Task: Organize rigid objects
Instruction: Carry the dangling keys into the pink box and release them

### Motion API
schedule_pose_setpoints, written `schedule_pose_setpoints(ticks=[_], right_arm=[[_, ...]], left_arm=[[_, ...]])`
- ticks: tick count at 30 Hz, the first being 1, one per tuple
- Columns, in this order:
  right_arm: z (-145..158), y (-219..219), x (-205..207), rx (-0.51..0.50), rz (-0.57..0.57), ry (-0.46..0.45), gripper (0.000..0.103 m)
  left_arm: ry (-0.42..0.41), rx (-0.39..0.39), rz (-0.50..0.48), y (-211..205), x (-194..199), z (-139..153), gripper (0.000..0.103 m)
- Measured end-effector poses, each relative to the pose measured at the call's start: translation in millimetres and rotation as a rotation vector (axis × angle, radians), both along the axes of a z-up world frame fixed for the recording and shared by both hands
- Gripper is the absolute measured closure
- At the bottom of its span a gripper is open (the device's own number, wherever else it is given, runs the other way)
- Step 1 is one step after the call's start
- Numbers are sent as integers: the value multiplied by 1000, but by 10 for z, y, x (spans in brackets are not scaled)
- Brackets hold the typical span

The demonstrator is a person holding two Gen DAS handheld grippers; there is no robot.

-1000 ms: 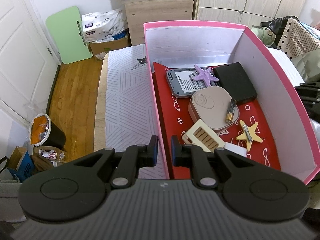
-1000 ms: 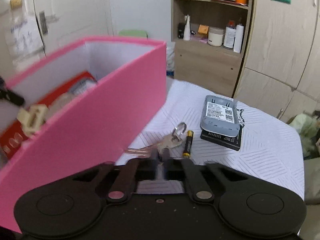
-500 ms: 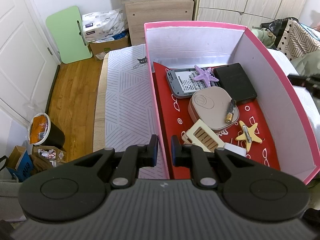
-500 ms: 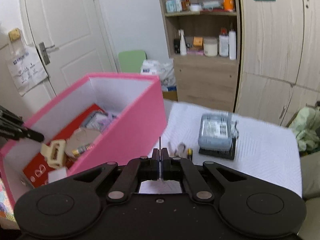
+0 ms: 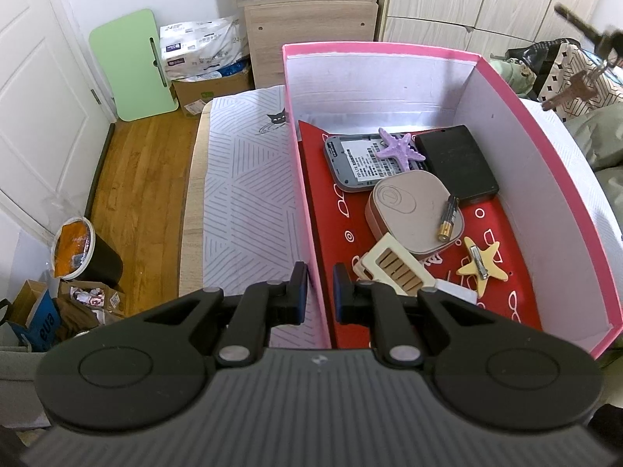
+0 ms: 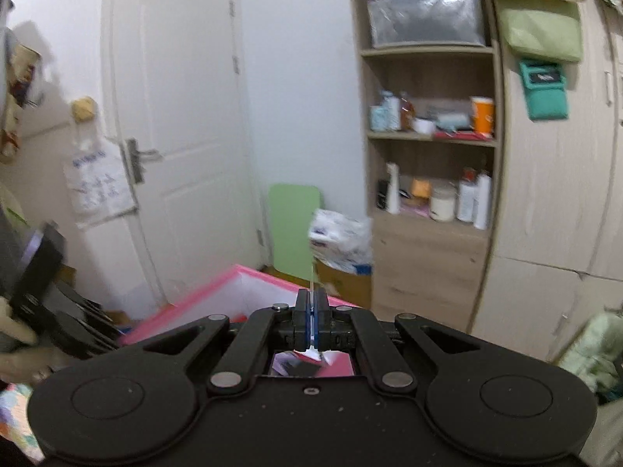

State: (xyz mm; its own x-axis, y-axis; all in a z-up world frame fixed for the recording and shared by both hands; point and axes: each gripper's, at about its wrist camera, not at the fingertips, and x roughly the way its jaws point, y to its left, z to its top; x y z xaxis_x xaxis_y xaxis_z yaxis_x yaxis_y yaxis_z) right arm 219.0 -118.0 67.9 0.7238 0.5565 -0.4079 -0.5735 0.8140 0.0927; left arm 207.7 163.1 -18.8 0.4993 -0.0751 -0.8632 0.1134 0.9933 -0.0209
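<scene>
Both tongs clenched: left (image 5: 316, 292) on box wall (image 5: 309, 210), right (image 6: 311, 313) on blurred keys (image 5: 572, 89).

Even indoor light; right view motion-blurred, edges bowed.

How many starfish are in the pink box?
2. A purple starfish lies on the grey device at the back; a yellow starfish lies on the red liner nearer the front.

Little is legible: the blue bag (image 5: 41, 313) on the floor beside the black bin (image 5: 83, 253) shows white letters that look like "ena", and the tissue pack (image 5: 202, 44) nearest that bin bears "24", while the router's label (image 5: 368, 161) is too small to read.
</scene>
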Motion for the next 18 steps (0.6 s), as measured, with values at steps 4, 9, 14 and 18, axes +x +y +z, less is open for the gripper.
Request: schedule_pose_setpoints(ticks=[4,9,14,18], right_arm=[[35,150,22,19,62,5,101],[-122,359,131,18,117,65,101],[-367,566,340,-8,150,142,101],[-549,696,512,-43,159,187,101]], left_arm=[[-3,-6,2,12,-4,-2,91],[-4,-10,-1,20,-3,-2,91],[-6,-14,-1,23,-2,-5,91],[-5,-17,-1,26,0,-6,91]])
